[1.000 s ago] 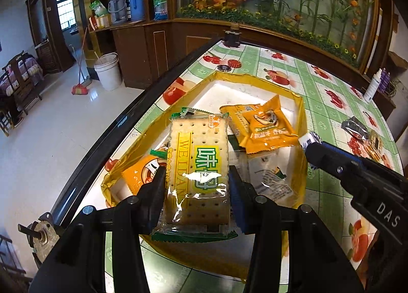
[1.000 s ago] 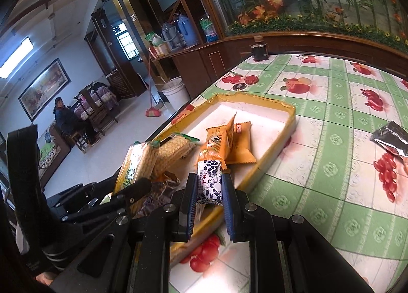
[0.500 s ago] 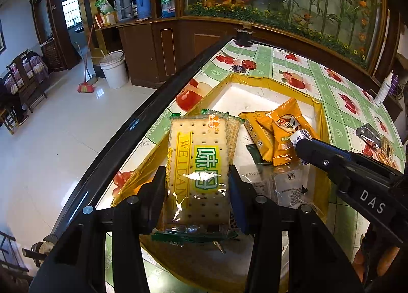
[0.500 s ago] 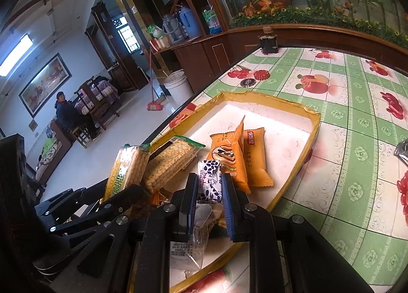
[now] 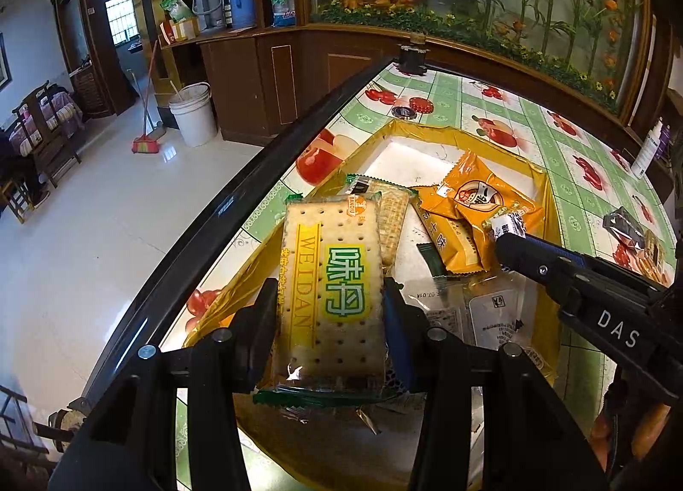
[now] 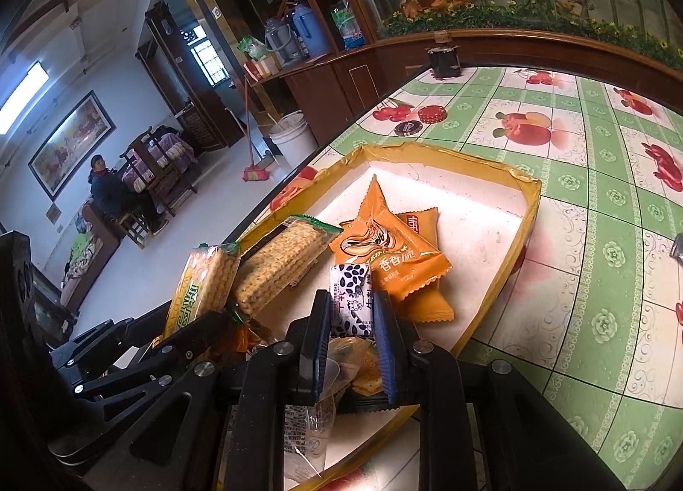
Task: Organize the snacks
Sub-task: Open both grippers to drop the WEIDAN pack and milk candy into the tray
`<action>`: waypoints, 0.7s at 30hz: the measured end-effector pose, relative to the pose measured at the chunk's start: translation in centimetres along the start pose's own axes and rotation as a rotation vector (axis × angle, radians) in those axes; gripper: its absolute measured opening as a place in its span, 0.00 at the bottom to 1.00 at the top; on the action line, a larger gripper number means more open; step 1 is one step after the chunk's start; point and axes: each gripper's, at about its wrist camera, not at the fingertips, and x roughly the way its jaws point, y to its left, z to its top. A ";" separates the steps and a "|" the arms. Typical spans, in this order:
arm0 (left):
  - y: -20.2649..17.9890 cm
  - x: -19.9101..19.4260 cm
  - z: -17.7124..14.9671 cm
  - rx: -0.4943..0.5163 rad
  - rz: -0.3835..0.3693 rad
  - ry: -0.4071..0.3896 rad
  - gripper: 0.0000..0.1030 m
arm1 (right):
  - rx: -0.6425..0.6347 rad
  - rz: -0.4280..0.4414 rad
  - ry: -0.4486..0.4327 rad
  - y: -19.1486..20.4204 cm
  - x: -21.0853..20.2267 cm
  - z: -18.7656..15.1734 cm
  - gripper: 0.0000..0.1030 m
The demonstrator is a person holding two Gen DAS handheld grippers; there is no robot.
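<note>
My left gripper (image 5: 328,311) is shut on a yellow-and-green cracker pack (image 5: 331,290) and holds it above the near left part of the yellow tray (image 5: 544,188). My right gripper (image 6: 350,311) is shut on a small white sachet with dark seed print (image 6: 350,303) over the tray (image 6: 529,200). It also shows in the left wrist view (image 5: 508,224). In the tray lie a second cracker pack (image 6: 281,264), orange snack packets (image 6: 388,243) and clear wrappers (image 5: 491,316).
The tray sits on a table with a green fruit-print cloth (image 6: 597,175) near its dark left edge (image 5: 239,192). More packets (image 5: 631,235) lie on the cloth at the right. Two bottle caps (image 6: 420,119) and a dark holder (image 6: 444,59) stand at the far end.
Both grippers have moved further over the tray with their snacks still held. The right gripper's sachet now sits close to the orange packets.
</note>
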 end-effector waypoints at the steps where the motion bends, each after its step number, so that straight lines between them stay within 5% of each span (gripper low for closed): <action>1: 0.0 -0.1 0.0 -0.001 0.001 -0.001 0.44 | 0.003 -0.001 0.000 0.0 -0.1 0.0 0.22; 9: -0.2 -1.4 0.0 -0.008 0.015 -0.035 0.45 | 0.020 -0.012 -0.014 -0.3 -1.1 -0.1 0.24; 14: -0.5 -2.7 0.0 -0.007 0.034 -0.074 0.62 | 0.028 -0.008 -0.033 -0.2 -2.4 -0.5 0.39; 21: -0.8 -4.8 -0.1 0.001 0.058 -0.128 0.74 | 0.027 -0.002 -0.050 0.2 -4.2 -0.9 0.44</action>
